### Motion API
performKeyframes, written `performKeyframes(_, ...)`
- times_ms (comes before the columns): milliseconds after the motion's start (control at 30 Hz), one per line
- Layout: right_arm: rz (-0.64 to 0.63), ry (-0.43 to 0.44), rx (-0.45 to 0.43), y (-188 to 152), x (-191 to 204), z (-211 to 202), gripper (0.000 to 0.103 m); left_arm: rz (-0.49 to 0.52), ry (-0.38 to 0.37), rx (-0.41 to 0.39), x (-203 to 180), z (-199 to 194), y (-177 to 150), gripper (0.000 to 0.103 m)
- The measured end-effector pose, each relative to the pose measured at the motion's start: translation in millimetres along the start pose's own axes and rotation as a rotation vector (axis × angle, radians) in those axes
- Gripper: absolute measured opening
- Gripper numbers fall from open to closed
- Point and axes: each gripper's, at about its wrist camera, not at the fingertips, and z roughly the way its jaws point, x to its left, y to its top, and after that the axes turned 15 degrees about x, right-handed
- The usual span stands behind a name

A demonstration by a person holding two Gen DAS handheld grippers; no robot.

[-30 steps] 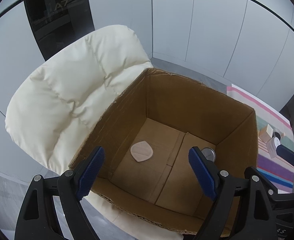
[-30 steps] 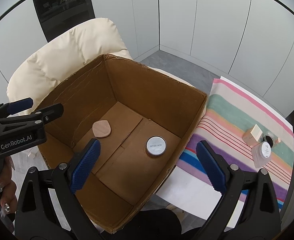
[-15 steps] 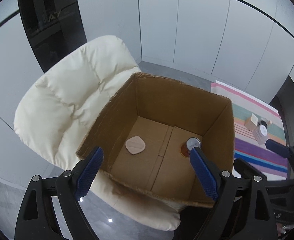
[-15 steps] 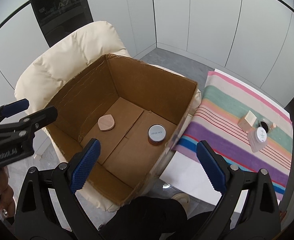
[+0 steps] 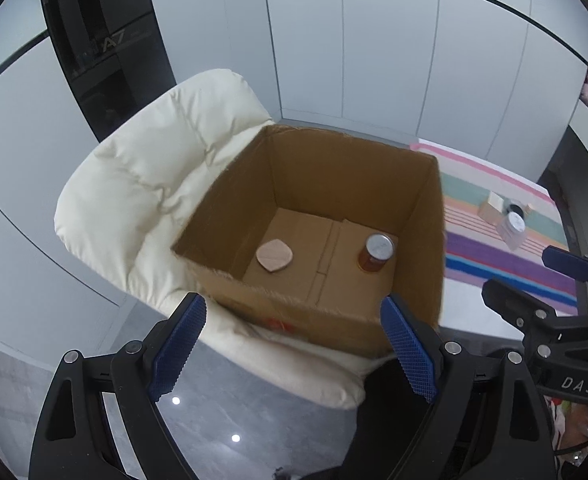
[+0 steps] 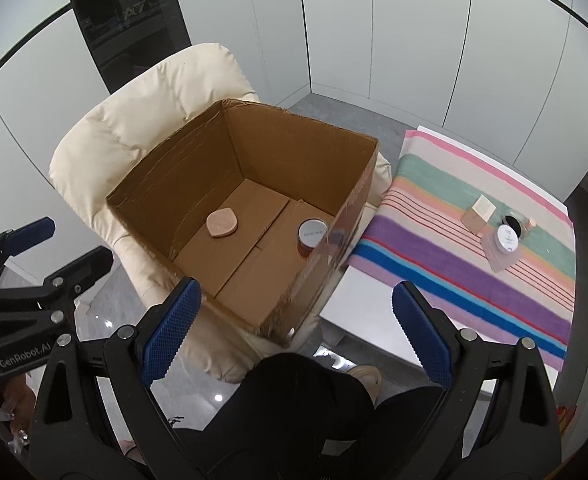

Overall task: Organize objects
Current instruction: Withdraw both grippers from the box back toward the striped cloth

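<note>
An open cardboard box (image 5: 434,240) (image 6: 173,184) sits on a cream padded chair (image 5: 141,184) (image 6: 133,120). On its floor lie a flat pink compact (image 5: 274,255) (image 6: 222,222) and an amber jar with a silver lid (image 5: 377,251) (image 6: 310,235). My left gripper (image 5: 294,344) is open and empty, above and in front of the box. My right gripper (image 6: 297,332) is open and empty, in front of the box. On the striped cloth (image 6: 474,272) (image 5: 506,256) stand a small beige box (image 6: 480,213), a clear white-lidded bottle (image 6: 504,246) (image 5: 512,229), a dark round item (image 6: 512,225) and a small pink item (image 6: 529,225).
The striped cloth covers a white table (image 6: 358,300) right of the chair. White wall panels and a dark glass panel (image 6: 133,20) stand behind. My dark-clothed legs (image 6: 294,400) are below the right gripper. The floor (image 5: 253,420) is glossy grey.
Both grippers have pulled up and back from the box, which looks smaller and farther. Both stay open and empty. The items in the box have not moved.
</note>
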Motion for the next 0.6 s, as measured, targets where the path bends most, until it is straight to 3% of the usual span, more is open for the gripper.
performKeyframes(233,0.002,-0.002,0.002,-31.4,1.6,-14.0,0.098,-0.004,-0.052,0.045,-4.1,-5.0,-33.6,0.090)
performKeyframes(600,-0.012,0.019,0.032,-79.2,4.7,-24.4,0.098,-0.039,-0.063,0.053,-9.6,-16.8,-79.7,0.090)
